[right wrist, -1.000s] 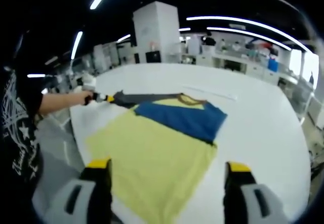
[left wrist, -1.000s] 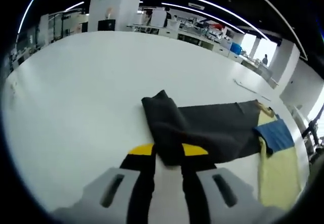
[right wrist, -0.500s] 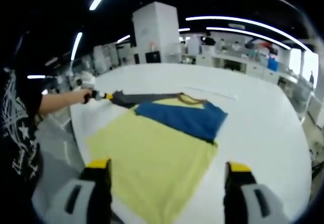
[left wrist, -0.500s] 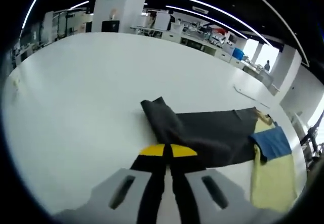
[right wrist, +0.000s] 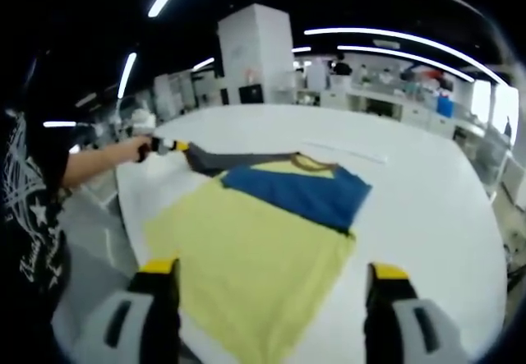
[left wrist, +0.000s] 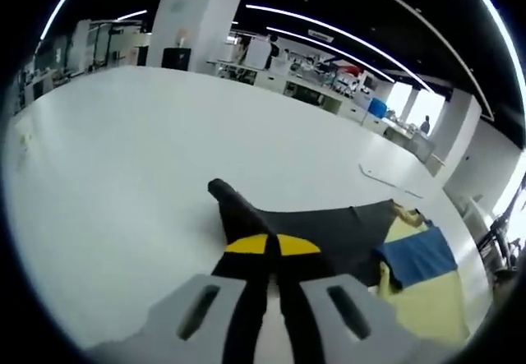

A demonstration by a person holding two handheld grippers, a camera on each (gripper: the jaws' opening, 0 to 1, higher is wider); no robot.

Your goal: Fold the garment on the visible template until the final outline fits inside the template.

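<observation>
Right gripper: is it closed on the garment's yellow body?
No: the right gripper hovers with jaws wide apart above the garment, holding nothing.

Garment: yellow body, blue upper panel, dark grey sleeve, brownish neck trim. Lies spread mostly flat on the white table, front or back up, can't tell which. Dark sleeve is stretched out sideways from the blue shoulder area; its far end is lifted and bunched into a rolled fold, clamped between the closed jaws of the left gripper. In the left gripper view the blue panel and yellow body lie just past the sleeve. Template outline not discernible.
</observation>
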